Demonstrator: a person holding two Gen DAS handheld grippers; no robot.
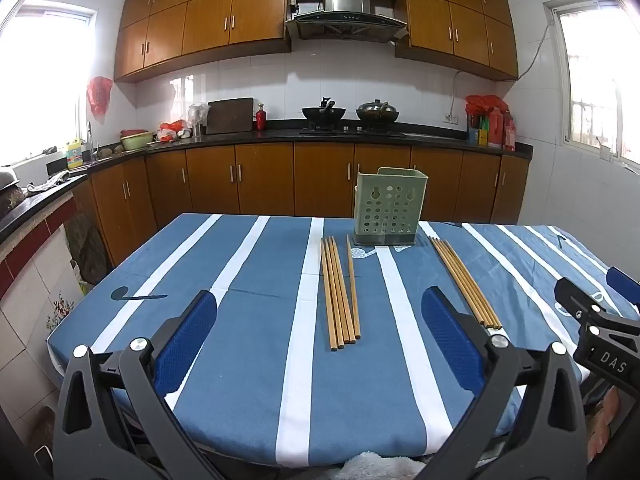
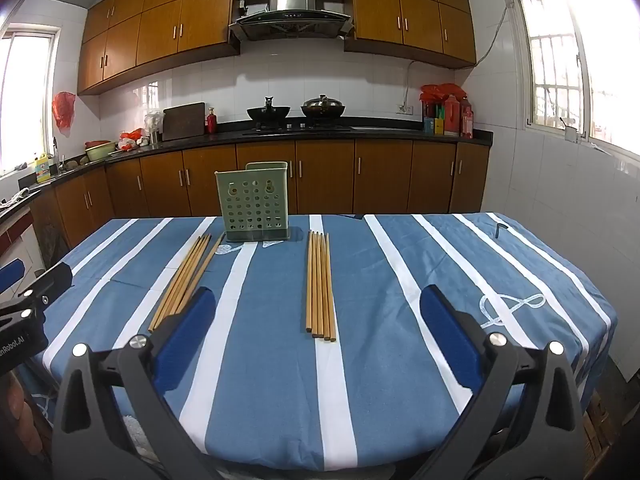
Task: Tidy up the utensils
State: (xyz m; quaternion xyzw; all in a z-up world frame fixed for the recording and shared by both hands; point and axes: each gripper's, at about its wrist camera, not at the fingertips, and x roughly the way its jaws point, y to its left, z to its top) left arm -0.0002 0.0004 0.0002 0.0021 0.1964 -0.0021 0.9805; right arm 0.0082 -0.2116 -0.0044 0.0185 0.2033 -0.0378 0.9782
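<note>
Green perforated utensil holder (image 1: 386, 206) stands upright at the far edge of the worktop (image 1: 248, 320), on the blue striped cloth. One bundle of wooden chopsticks (image 1: 340, 292) lies flat just near-left of the holder; a second bundle (image 2: 319, 285) lies near-right of it. My left gripper (image 1: 324, 336) spread wide, empty, hovering nearer than the holder. My right gripper (image 2: 320, 336) likewise wide, holding nothing.

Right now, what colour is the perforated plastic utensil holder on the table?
Pale green perforated plastic utensil holder, on a darker base; it shows best in the right wrist view.
</note>
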